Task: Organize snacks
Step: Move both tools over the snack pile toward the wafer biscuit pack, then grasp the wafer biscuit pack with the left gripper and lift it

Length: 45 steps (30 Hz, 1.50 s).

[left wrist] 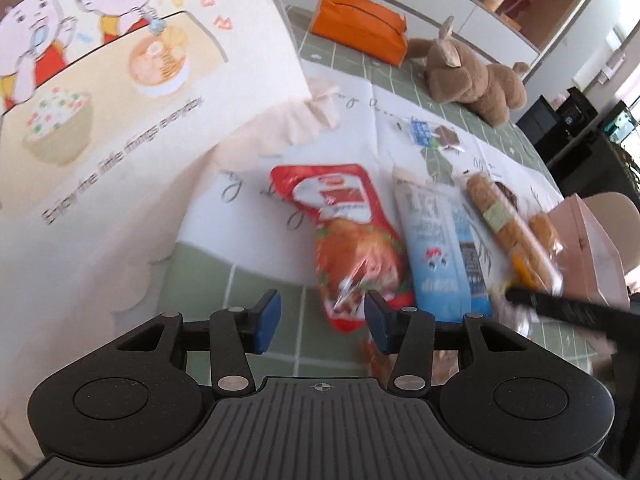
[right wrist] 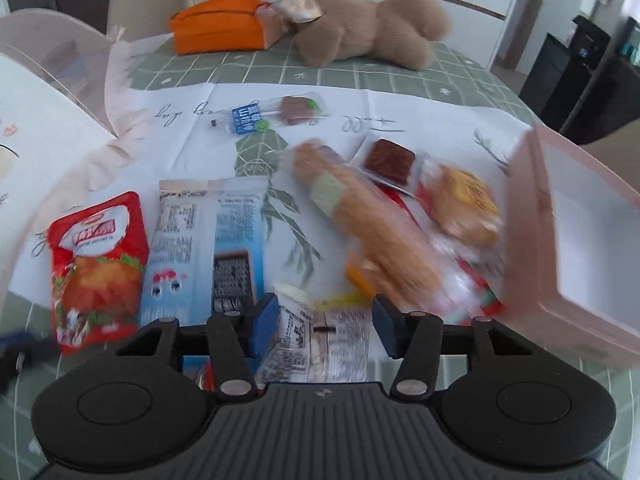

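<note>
Nearby, a plush toy (right wrist: 372, 24) and orange pouch (right wrist: 218, 26) were seen beyond scattered snacks (right wrist: 100, 264); pink box (right wrist: 576, 240) lay empty; both hand-held grippers (left wrist: 322, 322) (right wrist: 324, 326) were unclenched.

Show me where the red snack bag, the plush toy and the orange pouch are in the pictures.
red snack bag (right wrist: 98, 264): right wrist view, on the middle of its printed front.
plush toy (right wrist: 372, 28): right wrist view, on its brown body.
orange pouch (left wrist: 356, 24): left wrist view, on its top face.
</note>
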Each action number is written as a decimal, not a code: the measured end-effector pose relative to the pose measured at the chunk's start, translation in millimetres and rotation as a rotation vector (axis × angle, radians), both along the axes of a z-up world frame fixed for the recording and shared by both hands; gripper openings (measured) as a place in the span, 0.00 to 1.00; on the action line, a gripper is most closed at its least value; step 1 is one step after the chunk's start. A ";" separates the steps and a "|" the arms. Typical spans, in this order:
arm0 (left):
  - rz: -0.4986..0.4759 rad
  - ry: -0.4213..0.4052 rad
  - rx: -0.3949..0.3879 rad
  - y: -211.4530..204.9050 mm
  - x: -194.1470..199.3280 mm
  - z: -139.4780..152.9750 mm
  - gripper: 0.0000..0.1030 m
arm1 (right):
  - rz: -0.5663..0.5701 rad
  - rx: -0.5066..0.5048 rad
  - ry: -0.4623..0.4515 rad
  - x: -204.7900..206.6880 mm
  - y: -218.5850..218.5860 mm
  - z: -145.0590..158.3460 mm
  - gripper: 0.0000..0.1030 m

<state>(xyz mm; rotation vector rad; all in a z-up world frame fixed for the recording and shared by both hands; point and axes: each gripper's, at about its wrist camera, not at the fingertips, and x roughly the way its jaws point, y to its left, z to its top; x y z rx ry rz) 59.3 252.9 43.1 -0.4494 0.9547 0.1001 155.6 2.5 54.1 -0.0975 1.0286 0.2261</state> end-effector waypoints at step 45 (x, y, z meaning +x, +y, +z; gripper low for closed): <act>-0.607 0.017 0.293 -118.8 -6.6 8.3 0.48 | -0.071 0.128 0.040 -35.1 -79.2 -7.1 0.48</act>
